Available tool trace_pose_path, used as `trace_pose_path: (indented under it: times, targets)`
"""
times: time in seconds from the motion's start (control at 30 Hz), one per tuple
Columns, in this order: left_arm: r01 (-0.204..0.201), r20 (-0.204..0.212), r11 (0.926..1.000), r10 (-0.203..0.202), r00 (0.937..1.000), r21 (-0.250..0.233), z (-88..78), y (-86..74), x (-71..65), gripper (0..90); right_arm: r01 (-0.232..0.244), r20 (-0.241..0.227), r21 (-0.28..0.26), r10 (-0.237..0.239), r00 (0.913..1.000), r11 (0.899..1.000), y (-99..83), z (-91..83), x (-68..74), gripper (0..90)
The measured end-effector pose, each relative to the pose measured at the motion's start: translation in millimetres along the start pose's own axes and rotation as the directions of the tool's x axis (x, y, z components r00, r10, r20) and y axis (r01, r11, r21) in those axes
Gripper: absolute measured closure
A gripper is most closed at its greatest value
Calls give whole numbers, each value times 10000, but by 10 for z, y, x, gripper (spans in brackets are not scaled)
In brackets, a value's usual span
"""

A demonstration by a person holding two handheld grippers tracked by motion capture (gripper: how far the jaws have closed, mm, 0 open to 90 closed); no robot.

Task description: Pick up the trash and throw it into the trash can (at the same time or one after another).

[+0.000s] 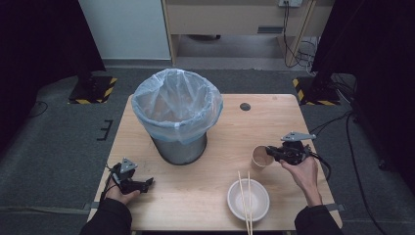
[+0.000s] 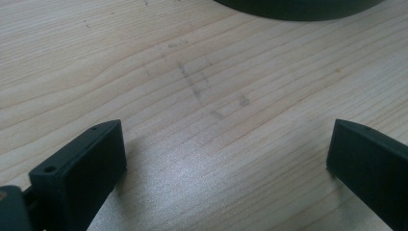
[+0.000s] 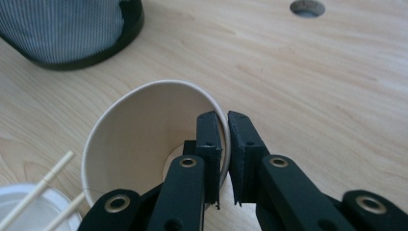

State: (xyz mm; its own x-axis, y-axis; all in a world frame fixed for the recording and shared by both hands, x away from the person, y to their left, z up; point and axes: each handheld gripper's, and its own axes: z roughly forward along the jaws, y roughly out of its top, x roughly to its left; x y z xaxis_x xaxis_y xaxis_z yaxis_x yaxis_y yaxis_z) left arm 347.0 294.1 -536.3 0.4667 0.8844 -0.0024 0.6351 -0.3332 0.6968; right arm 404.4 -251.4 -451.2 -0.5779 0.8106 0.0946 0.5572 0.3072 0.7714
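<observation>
The right gripper pinches the rim of the paper cup — one jaw inside the wall, one outside — with the cup standing at the table's right side, just above the white bowl and its chopsticks. The right hand reaches in low, forearm angled leftward. The left gripper rests near the table's left edge — jaws spread wide over bare wood, near the lined bin.

No legible text, label, brand, number or sign appears on any surface. The paper cup carries no print on its inner wall or rim. The only markings are yellow-and-black hazard stripes on the floor stand bases; these bear no characters.
</observation>
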Motion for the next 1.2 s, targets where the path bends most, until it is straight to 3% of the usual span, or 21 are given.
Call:
trace_pose_path:
  times: [0.23,0.4,0.83,0.97,1.0,1.03,1.2]
  targets:
    - [-22,19,10000,22,10000,-1,1,1,-1,0,-298,62,-867,304,9995,9958,70,-114,-12,843]
    - [-27,19,10000,27,10000,-2,2,1,-1,0,-784,-117,-2005,777,9969,9765,147,-261,-39,843]
    - [-10,19,10000,10,10000,-5,3,2,-4,0,-1416,-720,-4047,1229,9898,9034,356,-611,-11,843]
    - [-10,19,10000,10,10000,-3,2,2,-4,0,-1442,-895,-4567,1160,9892,8778,412,-698,29,843]
    - [-10,19,10000,10,10000,-3,2,2,-4,0,-1442,-895,-4567,1160,9892,8778,412,-698,29,843]
    - [-10,18,10000,10,10000,-5,3,2,-4,0,-1477,-1025,-4773,1121,9884,8662,441,-736,53,843]
    - [-8,17,10000,8,10000,-5,3,2,-4,0,-1538,-1328,-5181,985,9862,8414,520,-824,128,844]
